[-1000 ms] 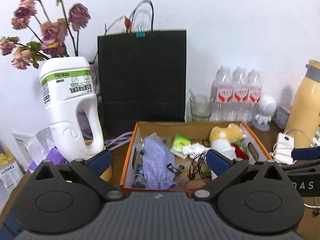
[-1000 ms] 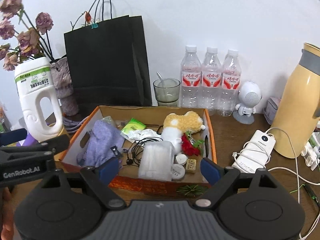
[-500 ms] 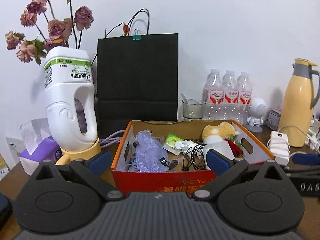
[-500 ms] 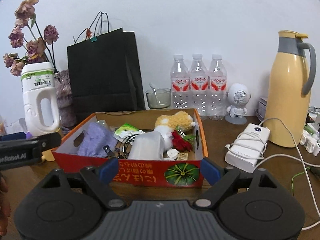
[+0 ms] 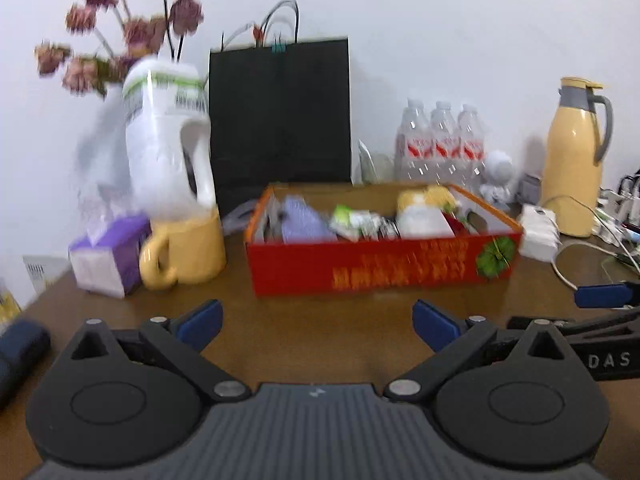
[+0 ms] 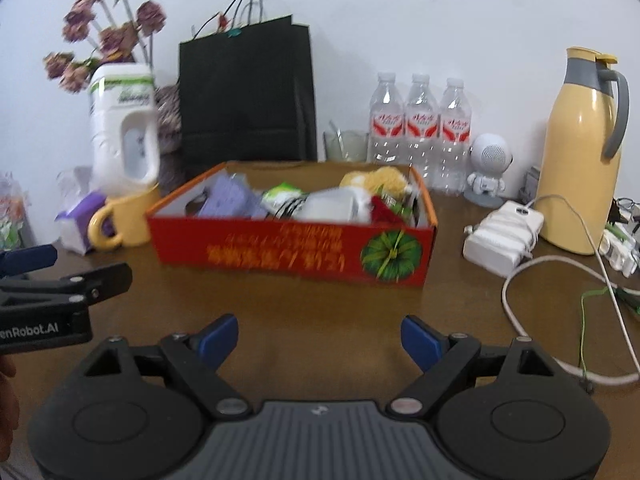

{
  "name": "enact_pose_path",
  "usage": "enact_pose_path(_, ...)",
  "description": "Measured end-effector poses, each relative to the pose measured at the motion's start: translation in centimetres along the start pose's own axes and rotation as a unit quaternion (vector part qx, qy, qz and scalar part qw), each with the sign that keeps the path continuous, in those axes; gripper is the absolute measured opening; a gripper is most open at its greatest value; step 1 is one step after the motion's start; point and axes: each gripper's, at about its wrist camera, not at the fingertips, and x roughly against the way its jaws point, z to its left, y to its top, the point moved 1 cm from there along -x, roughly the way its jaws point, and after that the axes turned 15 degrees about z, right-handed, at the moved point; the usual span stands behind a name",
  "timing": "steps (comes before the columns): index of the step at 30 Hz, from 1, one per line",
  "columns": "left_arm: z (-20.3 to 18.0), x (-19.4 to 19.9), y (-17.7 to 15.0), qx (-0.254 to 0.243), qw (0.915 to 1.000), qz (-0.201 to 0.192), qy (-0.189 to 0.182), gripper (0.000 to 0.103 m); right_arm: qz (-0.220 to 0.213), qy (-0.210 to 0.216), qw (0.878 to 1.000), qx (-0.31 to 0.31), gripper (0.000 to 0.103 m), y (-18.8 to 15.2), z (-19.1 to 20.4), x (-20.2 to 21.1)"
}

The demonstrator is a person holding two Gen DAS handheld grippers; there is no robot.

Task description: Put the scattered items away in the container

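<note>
A red cardboard box (image 5: 380, 266) (image 6: 288, 250) stands on the brown table, filled with a purple cloth (image 6: 230, 200), a green packet (image 6: 282, 192), a yellow plush toy (image 6: 376, 178), black cables and small items. My left gripper (image 5: 318, 326) hangs open and empty over bare table in front of the box. Also in front of the box, low over the table, my right gripper (image 6: 320, 338) is open with nothing between its fingers. Each gripper's arm shows at the edge of the other's view. Both views are blurred.
Left of the box stand a yellow mug (image 5: 184, 252), a purple tissue pack (image 5: 108, 254) and a white jug (image 5: 168, 136) with dried flowers. Behind are a black paper bag (image 6: 246, 92) and three water bottles (image 6: 420, 128). A yellow thermos (image 6: 580, 152), white charger (image 6: 504, 236) and cables lie right.
Both grippers have drawn back from above the box and sunk toward the table. The box now shows its red front side, with bare table between it and the fingers.
</note>
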Motion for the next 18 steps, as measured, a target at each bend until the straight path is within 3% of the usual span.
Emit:
enact_pose_path(5,0.0,0.8,-3.1,-0.016,0.9988,0.045,-0.006,0.103,0.024,-0.002,1.0,0.007,0.088,-2.8,0.6,1.1)
enact_pose_path(10,0.1,1.8,-5.3,-0.011,0.9977,0.067,0.005,0.103,0.049,0.008,0.999,0.0,0.088,-5.6,1.1,1.9)
enact_pose_path(18,0.3,2.6,-7.2,-0.008,0.996,0.085,0.028,0.103,0.063,-0.014,0.998,-0.001,0.089,-8.3,2.1,2.1)
